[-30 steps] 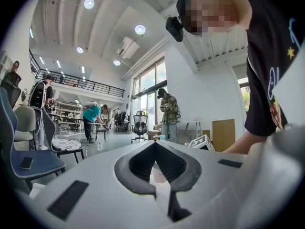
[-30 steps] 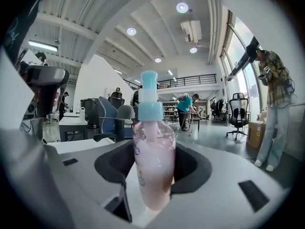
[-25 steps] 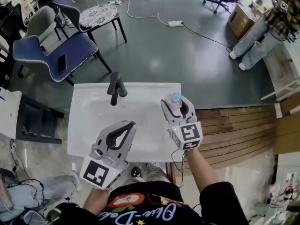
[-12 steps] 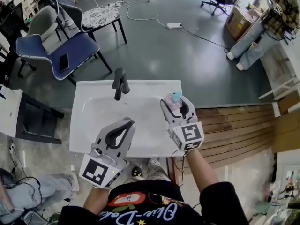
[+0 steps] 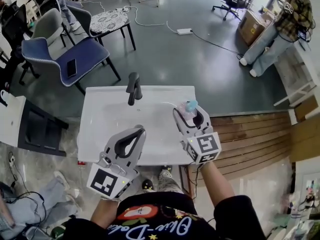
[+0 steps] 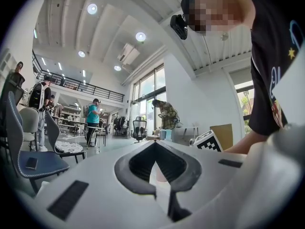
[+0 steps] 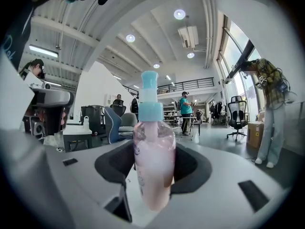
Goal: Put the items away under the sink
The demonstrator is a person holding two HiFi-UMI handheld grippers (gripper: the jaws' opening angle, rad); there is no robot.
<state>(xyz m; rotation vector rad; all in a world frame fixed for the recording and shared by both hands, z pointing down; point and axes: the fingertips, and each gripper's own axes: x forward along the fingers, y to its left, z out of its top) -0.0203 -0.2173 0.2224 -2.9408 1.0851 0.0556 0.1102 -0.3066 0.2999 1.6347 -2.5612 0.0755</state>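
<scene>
A clear pump bottle of pink liquid with a light-blue pump head is upright between the jaws of my right gripper, over the right side of the white sink. In the right gripper view the bottle fills the gap, and the right gripper is shut on its body. My left gripper hovers over the sink's near middle with its tips together and nothing in them. In the left gripper view the left gripper also shows its jaws meeting. A black faucet stands at the sink's far edge.
Beyond the sink is grey floor with a blue chair holding a phone, a small patterned table and a power strip. A person stands at the far right. Wooden slats lie to the right and a dark cabinet to the left.
Both grippers have drifted slightly and risen a little over the sink. The bottle is still held in the right one. The head view has shifted a little.
</scene>
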